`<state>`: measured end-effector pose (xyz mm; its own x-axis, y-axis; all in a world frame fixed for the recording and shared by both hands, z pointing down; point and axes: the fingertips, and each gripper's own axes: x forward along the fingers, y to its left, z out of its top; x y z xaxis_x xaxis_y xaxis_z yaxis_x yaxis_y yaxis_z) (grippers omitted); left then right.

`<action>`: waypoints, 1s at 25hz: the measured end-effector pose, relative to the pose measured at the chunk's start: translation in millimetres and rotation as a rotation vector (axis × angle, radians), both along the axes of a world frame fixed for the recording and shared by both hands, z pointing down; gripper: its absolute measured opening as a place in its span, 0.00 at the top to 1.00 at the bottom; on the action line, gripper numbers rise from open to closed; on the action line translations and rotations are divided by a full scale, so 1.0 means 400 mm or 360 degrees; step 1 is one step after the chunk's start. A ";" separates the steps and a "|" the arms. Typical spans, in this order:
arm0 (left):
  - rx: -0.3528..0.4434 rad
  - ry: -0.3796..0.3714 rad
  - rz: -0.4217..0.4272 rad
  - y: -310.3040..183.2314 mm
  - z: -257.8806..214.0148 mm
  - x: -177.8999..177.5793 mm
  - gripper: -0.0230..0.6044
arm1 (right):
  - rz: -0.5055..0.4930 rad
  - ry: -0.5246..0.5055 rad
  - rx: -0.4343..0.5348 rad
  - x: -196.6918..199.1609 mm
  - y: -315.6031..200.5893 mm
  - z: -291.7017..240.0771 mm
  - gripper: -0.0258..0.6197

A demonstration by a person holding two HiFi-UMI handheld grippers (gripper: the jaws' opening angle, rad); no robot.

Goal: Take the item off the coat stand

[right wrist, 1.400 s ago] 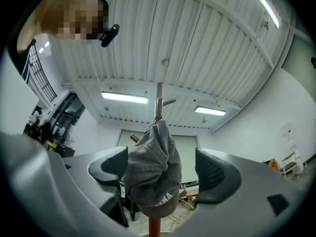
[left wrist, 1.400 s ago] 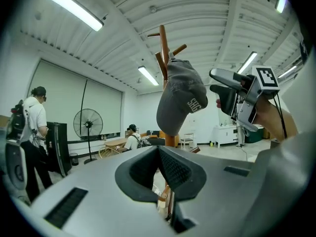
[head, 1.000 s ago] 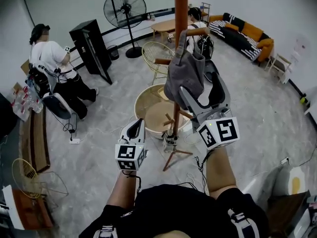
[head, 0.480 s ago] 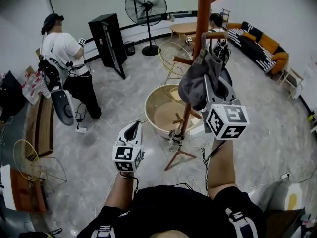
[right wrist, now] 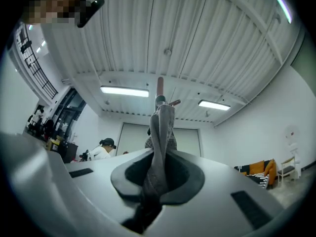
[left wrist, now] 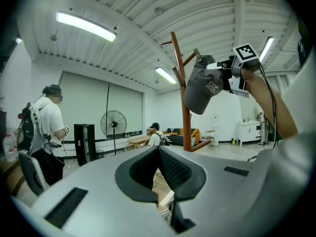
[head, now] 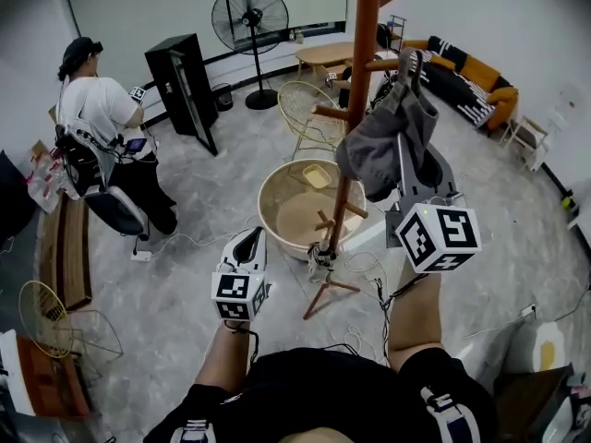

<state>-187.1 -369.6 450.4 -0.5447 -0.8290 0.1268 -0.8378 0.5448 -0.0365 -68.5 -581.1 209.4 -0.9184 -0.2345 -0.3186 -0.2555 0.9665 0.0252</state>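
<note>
Closing your right claw [right wrist: 158,171] on the gray cap [head: 377,146], fabric pinched between its jaws, cap draped on the coat stand [head: 362,63] just ahead of that claw, left claw [left wrist: 159,156] pressed together, empty.

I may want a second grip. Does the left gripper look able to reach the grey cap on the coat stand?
Probably yes: the left gripper hangs low and empty, with open air up to the grey cap. The right gripper, jaws closing on the cap, occupies one side.
</note>
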 end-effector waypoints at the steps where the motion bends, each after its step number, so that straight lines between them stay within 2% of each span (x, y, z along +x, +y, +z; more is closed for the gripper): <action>1: 0.0003 0.0000 0.0016 -0.004 -0.002 0.002 0.94 | 0.0017 -0.0013 0.0008 0.013 0.002 -0.009 0.90; 5: 0.0012 0.0002 0.0081 -0.021 -0.004 0.012 0.94 | 0.0073 -0.0036 0.0024 0.066 0.009 -0.018 0.90; 9: 0.0005 0.0014 0.0148 -0.049 0.003 0.023 0.94 | 0.0117 0.0003 -0.0003 0.104 0.004 0.028 0.90; 16: -0.0011 0.0031 0.0305 -0.130 0.028 0.058 0.94 | 0.0235 0.0178 -0.0084 0.156 -0.040 0.194 0.90; 21: -0.0037 0.0054 0.0427 -0.197 0.062 0.080 0.94 | 0.0308 0.0245 -0.0197 0.195 -0.069 0.339 0.90; 25: -0.0052 0.0068 0.0508 -0.240 0.075 0.110 0.94 | 0.0338 0.0384 -0.0229 0.206 -0.078 0.465 0.90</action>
